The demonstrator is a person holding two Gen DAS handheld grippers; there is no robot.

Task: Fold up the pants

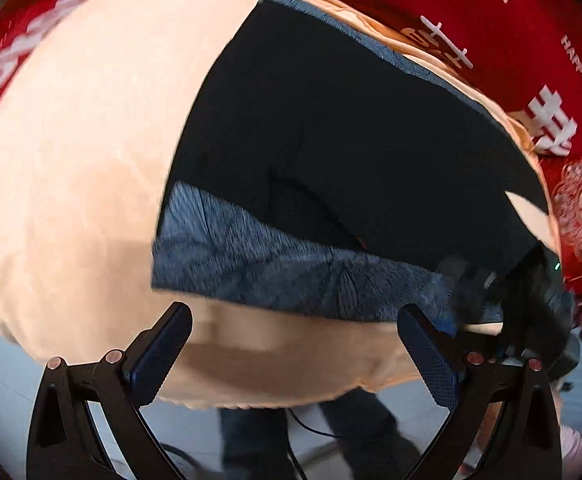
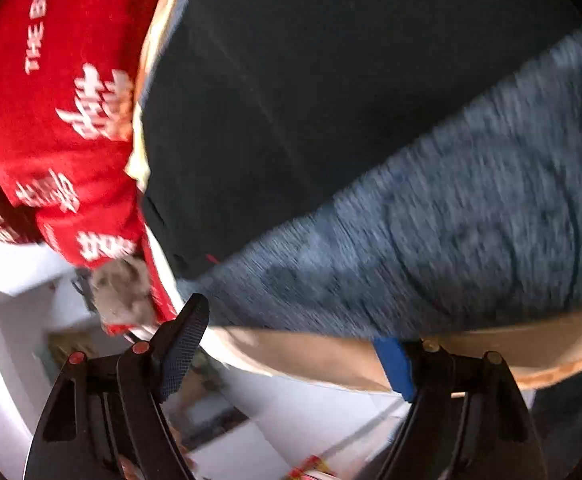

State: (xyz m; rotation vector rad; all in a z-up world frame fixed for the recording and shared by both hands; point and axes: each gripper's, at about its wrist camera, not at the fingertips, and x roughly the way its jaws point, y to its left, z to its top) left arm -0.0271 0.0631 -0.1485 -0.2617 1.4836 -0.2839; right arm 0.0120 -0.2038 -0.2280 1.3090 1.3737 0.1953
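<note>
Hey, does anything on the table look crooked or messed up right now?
Nothing looks damaged or spilled. The dark pants lie flat but at a slant across the peach cloth, their blue patterned waistband toward the near edge.

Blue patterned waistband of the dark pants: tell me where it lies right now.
In the left wrist view the blue patterned waistband runs along the near edge of the dark pants, on the peach cloth, just beyond the open left gripper.

pants (image 1: 351, 140) on cloth (image 1: 71, 160), over printed cover (image 1: 511, 40)
</note>
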